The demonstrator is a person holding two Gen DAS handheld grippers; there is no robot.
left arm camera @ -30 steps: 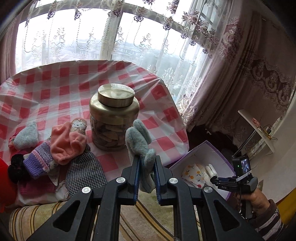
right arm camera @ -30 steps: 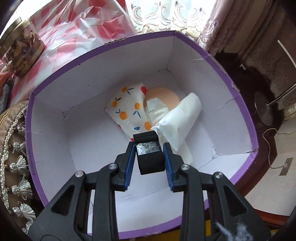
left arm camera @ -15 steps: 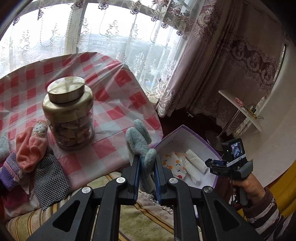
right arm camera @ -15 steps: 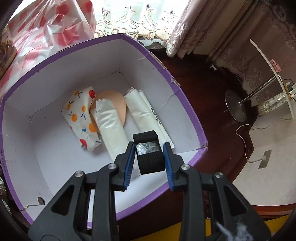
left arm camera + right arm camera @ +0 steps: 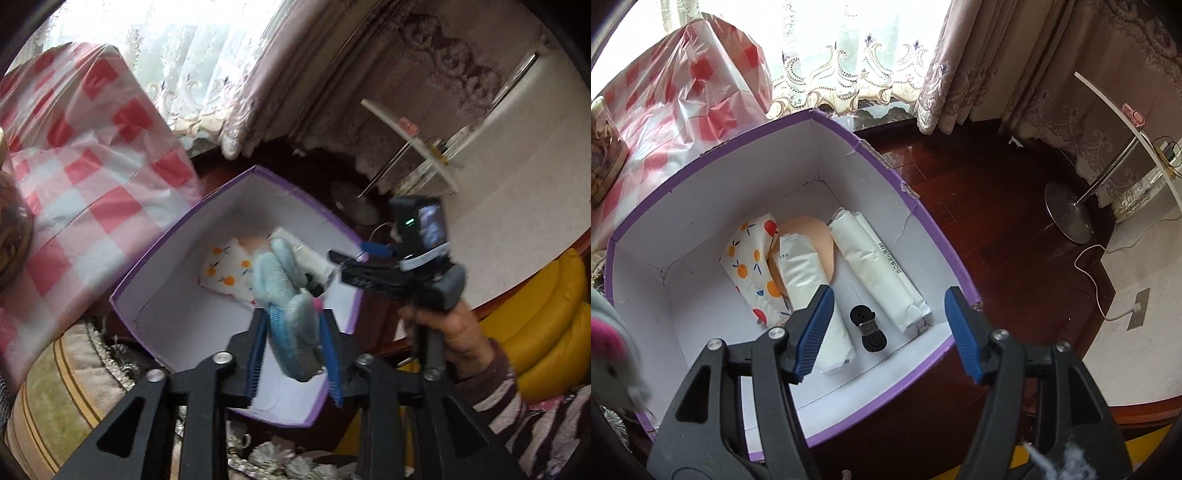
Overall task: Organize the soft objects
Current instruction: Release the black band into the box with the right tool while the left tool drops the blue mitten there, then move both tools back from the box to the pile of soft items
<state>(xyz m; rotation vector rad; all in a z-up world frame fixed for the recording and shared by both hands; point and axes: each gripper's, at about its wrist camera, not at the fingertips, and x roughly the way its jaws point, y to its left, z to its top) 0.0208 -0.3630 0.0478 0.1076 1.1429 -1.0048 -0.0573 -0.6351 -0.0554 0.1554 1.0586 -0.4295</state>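
Note:
A purple-rimmed white box (image 5: pixel 166 236) stands on the floor beside the table. My left gripper (image 5: pixel 295 314) hangs over it, jaws opening. A pale blue fuzzy sock (image 5: pixel 288 280) sits loosely between its pads, blurred. The sock's grey fuzz with a pink patch shows at the left edge (image 5: pixel 613 350) of the right wrist view. My right gripper (image 5: pixel 888 291) is above the box's (image 5: pixel 701 162) near corner, jaws opening with nothing between them. A black elastic band (image 5: pixel 868 325) lies on the box floor below it, next to white wrapped packs (image 5: pixel 879 266), a fruit-print pouch (image 5: pixel 750 258) and a peach disc (image 5: pixel 816 236).
The table with the red-checked plastic cloth (image 5: pixel 92 166) rises left of the box, a jar (image 5: pixel 602 155) at its edge. A person's hand (image 5: pixel 443 321) holds the right gripper. A side table's round metal foot (image 5: pixel 1067 210) and a white cable (image 5: pixel 1089 266) lie on the dark wood floor. A yellow cushion (image 5: pixel 546 325) is at right.
My left gripper swung from the table to above the box and its jaws spread around the sock. My right gripper opened and the black band dropped onto the box floor.

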